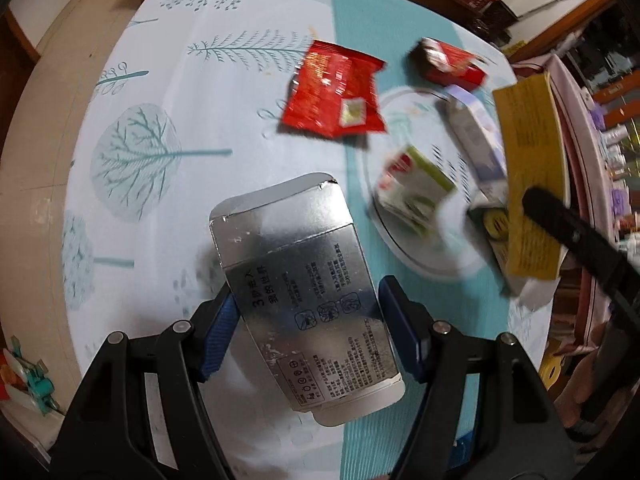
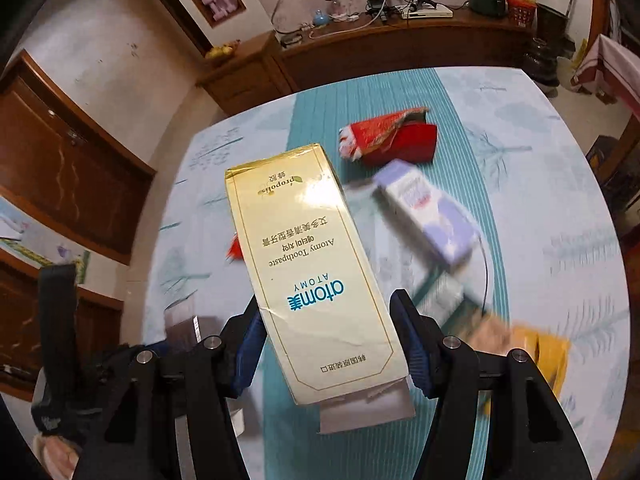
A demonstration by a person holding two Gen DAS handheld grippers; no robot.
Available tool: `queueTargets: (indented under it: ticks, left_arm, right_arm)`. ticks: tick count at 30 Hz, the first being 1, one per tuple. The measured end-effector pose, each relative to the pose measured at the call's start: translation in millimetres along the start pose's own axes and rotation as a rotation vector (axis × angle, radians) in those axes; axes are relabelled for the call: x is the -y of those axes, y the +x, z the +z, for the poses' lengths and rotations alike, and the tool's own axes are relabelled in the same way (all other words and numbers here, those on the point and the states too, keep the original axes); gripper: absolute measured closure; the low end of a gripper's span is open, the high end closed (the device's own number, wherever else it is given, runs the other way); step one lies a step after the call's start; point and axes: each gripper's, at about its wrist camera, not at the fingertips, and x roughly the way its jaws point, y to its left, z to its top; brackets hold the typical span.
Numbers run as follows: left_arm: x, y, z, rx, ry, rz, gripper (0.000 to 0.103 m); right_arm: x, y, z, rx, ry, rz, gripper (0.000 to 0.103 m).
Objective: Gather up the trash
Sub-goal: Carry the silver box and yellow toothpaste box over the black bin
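My left gripper (image 1: 306,312) is shut on a silver carton (image 1: 296,280) and holds it above the table. My right gripper (image 2: 326,320) is shut on a yellow toothpaste box (image 2: 308,264); that box also shows at the right of the left wrist view (image 1: 528,168). On the table lie a red foil wrapper (image 1: 332,92), a red box (image 1: 452,64), a white and purple box (image 2: 428,212) and a green and white packet (image 1: 412,192).
The round table (image 1: 160,80) has a white and teal tree-print cloth. A clear round plate (image 1: 424,256) sits under some of the trash. A wooden sideboard (image 2: 380,48) stands behind the table. An orange item (image 2: 536,356) lies at the near right.
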Motion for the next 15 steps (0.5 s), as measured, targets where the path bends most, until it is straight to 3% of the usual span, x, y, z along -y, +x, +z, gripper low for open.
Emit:
queueTargets:
  ticks: [7, 15]
  left_arm:
    - [30, -41, -66, 0.039, 0.065, -0.012, 0.037]
    - [60, -80, -176, 0.063, 0.095, -0.022, 0.037]
  right_arm:
    - [-3, -56, -92, -0.019, 0.027, 0.071, 0.042]
    - [13, -131, -197, -0.062, 0.045, 0.133, 0.042]
